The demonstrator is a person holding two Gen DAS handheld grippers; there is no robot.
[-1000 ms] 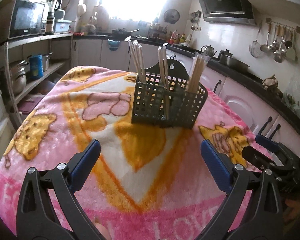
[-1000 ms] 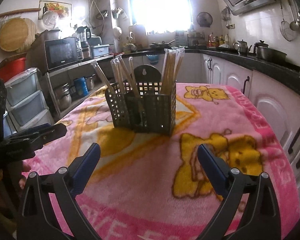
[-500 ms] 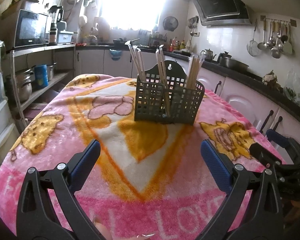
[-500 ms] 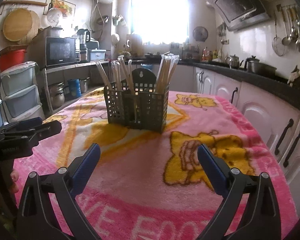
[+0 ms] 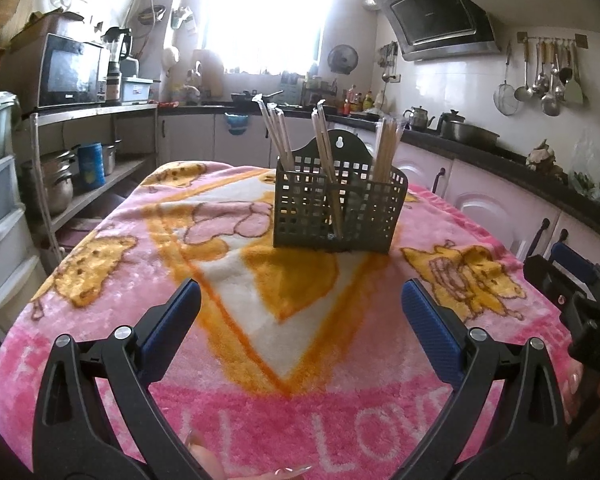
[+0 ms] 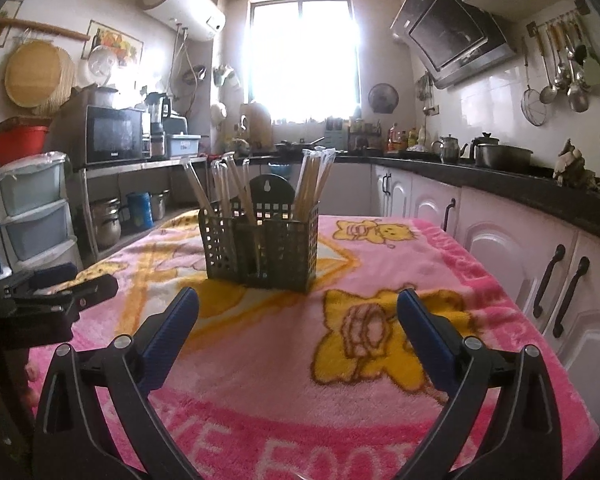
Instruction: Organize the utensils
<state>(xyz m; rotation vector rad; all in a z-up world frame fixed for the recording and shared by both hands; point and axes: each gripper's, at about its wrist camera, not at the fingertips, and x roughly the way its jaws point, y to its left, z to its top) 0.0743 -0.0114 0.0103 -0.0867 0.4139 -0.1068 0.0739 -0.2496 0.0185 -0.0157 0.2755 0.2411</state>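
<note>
A dark grey perforated utensil holder (image 5: 336, 208) stands upright on the pink blanket-covered table (image 5: 228, 408); it also shows in the right wrist view (image 6: 262, 250). Wrapped chopsticks (image 5: 386, 148) stand in its compartments in three bunches, also visible in the right wrist view (image 6: 314, 182). My left gripper (image 5: 300, 312) is open and empty, well short of the holder. My right gripper (image 6: 298, 320) is open and empty, near the holder's front. Each gripper appears at the edge of the other's view: the right gripper (image 5: 576, 288) and the left gripper (image 6: 56, 288).
White cabinets (image 6: 512, 256) with a dark counter run along the right. A metal shelf with pots (image 5: 60, 184) and plastic drawers (image 6: 32, 216) stand left of the table. The table edge drops off on both sides.
Both grippers have drawn back and tilted up; the holder looks smaller and farther off. Both stay open and empty.
</note>
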